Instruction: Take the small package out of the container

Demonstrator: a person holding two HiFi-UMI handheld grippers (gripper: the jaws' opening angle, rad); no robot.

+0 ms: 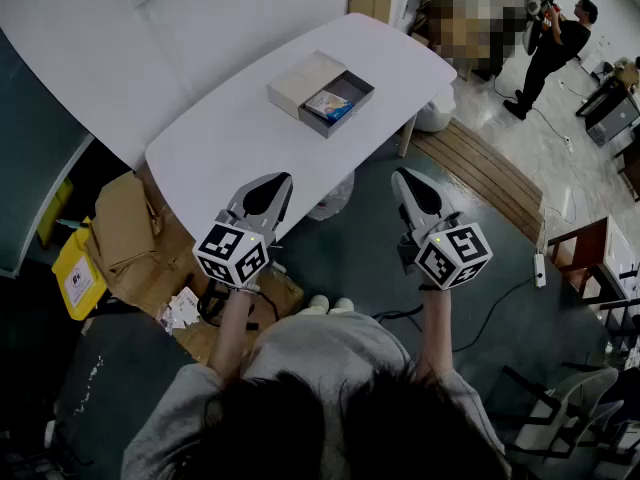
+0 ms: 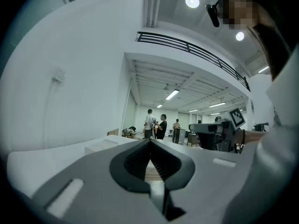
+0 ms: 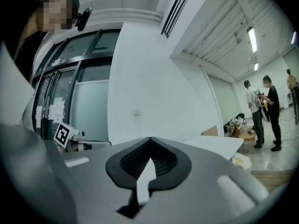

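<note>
My left gripper (image 1: 283, 181) and right gripper (image 1: 401, 175) both have jaws pressed together, empty. The small blue-printed package (image 1: 328, 106) lies inside the open dark grey rectangular container (image 1: 353, 86), well ahead of both tips.

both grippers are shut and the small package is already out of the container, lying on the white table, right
No: the small package lies inside the open container, as the head view shows. The left gripper and right gripper are indeed shut.
</note>
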